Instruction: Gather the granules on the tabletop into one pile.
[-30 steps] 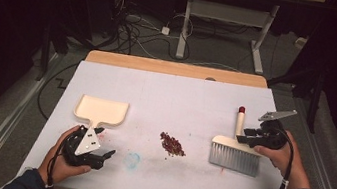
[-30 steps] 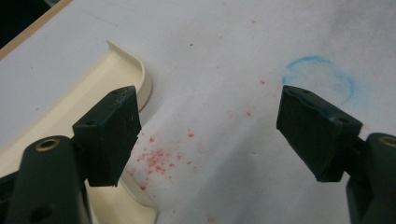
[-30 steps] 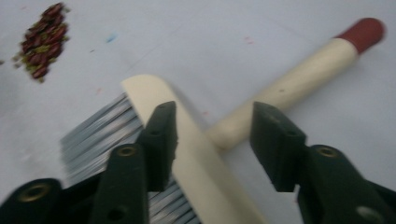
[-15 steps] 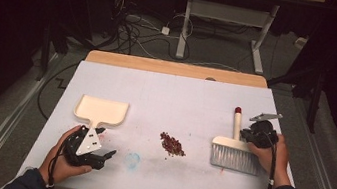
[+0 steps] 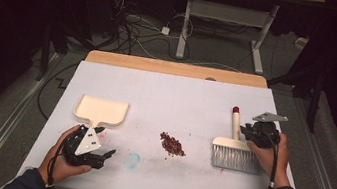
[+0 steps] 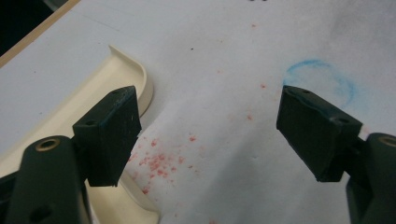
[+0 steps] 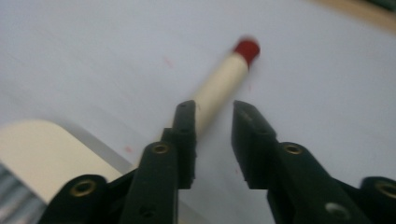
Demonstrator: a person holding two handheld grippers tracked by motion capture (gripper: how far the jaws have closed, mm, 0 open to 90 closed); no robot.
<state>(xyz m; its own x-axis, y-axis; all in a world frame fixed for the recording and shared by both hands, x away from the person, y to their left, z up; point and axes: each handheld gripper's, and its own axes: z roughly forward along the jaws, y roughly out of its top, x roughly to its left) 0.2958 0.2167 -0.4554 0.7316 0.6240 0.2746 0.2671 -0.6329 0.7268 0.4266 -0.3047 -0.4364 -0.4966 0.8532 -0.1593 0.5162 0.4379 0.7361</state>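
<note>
Closing in on the brush handle (image 7: 222,91), the right gripper (image 5: 256,134) has slid leftward from where it hung a second ago, and its fingers (image 7: 187,135) are now narrowed beside the cream handle (not clearly pinching it, with a gap showing between them). The brush (image 5: 235,154) lies at the right of the frame on the desk (image 5: 182,91), bristles toward the bottom. At lower left, the left gripper (image 5: 99,157) has stayed put, fingers (image 6: 112,133) spread wide just beside the dustpan (image 5: 102,111). A small pile of red crumbs (image 5: 172,144) waits in the middle, unswept; gripping the brush looks like the step in hand.
</note>
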